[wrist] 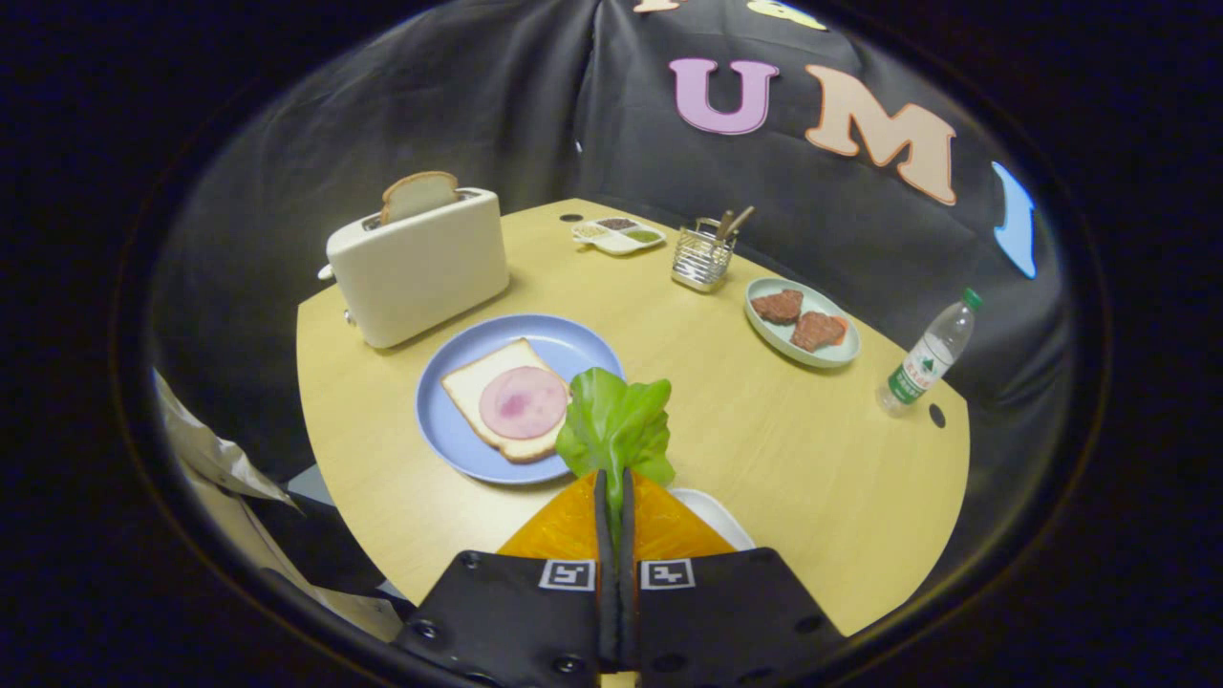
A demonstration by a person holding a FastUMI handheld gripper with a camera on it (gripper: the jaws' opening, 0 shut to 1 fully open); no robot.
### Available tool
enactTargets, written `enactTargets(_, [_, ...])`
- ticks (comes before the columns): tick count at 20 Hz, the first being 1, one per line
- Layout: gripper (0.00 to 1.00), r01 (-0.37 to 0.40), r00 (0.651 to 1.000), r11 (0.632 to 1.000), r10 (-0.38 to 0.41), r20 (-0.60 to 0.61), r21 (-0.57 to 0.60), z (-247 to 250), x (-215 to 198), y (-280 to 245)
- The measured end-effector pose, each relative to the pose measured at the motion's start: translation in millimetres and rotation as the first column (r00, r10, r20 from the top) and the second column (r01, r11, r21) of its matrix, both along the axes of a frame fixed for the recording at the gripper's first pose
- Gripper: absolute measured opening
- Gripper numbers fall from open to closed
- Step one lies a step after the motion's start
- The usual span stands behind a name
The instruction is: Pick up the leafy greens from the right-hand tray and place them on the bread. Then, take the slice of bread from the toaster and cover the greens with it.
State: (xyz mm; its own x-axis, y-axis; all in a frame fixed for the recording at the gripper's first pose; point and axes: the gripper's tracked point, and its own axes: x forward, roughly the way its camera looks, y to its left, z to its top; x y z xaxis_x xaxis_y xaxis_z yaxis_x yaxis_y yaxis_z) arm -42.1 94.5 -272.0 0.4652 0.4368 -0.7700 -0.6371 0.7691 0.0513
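1. Gripper (614, 478) fingers are pressed nearly together, both clamping the stem end of the leafy greens (616, 425), which stand up from the fingertips with their ruffled edges spread out.

2. Greens are held above the table (764, 459), just at the near right rim of the blue plate (564, 344), overlapping that rim in the view.

3. Bread (478, 382) lies flat on the blue plate just ahead and to the left of the fingers, topped with a round pink slice of ham (523, 401).

4. Toaster (420, 268), cream-coloured, stands beyond the plate on the far left part of the table, with a slice of bread (418, 194) sticking up from its slot.

5. White tray (712, 511) shows its rim just beside the fingers on their right, close to the near table edge.

6. Pale green plate (801, 354) farther right carries two brown pieces of meat (798, 318).

7. Wire basket (702, 256) with utensil handles stands near the far edge, next to a small divided dish (618, 235) holding portions of food.

8. Clear water bottle (929, 355) with a green cap stands at the right edge of the table, well apart from the plates.
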Motion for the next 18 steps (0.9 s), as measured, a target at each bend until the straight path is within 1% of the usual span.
enactTargets(2, [0.05,-0.012,1.000,1.000,0.012,0.000,0.007,3.1,1.8,15.3])
enactTargets(11, [0.07,-0.133,0.991,0.990,0.134,-0.022,0.043,2.2,-1.2,91.9])
enactTargets(18, [0.10,-0.186,0.981,0.981,0.189,-0.055,0.054,-12.4,-1.5,135.3])
